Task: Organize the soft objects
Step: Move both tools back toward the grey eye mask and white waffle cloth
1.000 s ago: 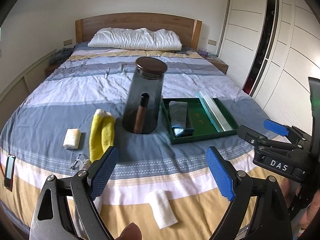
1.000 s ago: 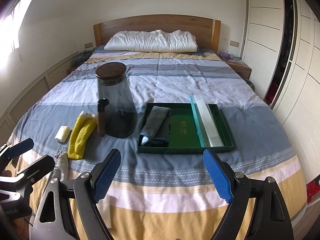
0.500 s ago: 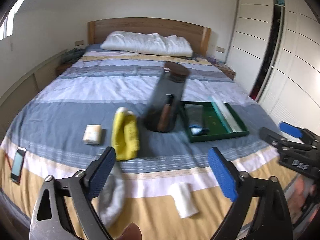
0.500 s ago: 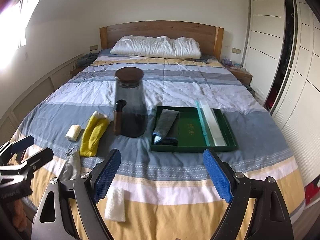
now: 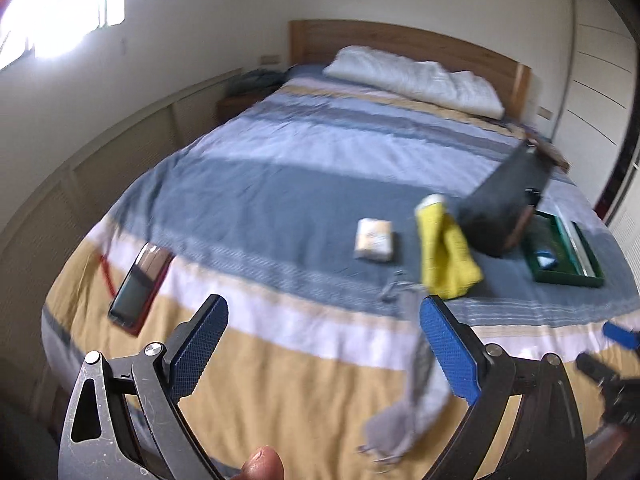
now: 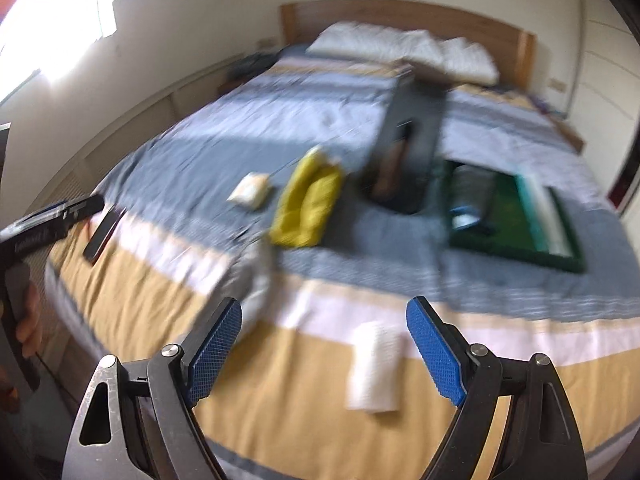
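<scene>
Both views are smeared by motion, so we cannot read fine detail on anything lying on the striped bed cover (image 5: 304,184). We make out the dark jar (image 6: 416,136) only as a tall grey shape standing far right of centre, its lid blurred away, and the grey cloth (image 6: 470,196) in the green tray (image 6: 520,248) shows as a dark roll whose edges we cannot trace. In the left wrist view the tray (image 5: 568,276) sits far right and is partly hidden behind the jar (image 5: 504,208). Our left gripper (image 5: 324,350) hangs released, blue pads wide apart, touching nothing; a limp grey sock (image 5: 416,396) lies on the yellow band just beside its right pad, part of it covered by that pad. Our right gripper (image 6: 324,354) is likewise spread wide and empty, over the near edge of the bed, with a white rolled cloth (image 6: 374,368) lying between its pads in view but well below them. The yellow cloth (image 6: 306,208) rests left of the jar, a small cream bundle (image 6: 250,194) left of that, and a phone (image 5: 138,290) lies near the left edge.
</scene>
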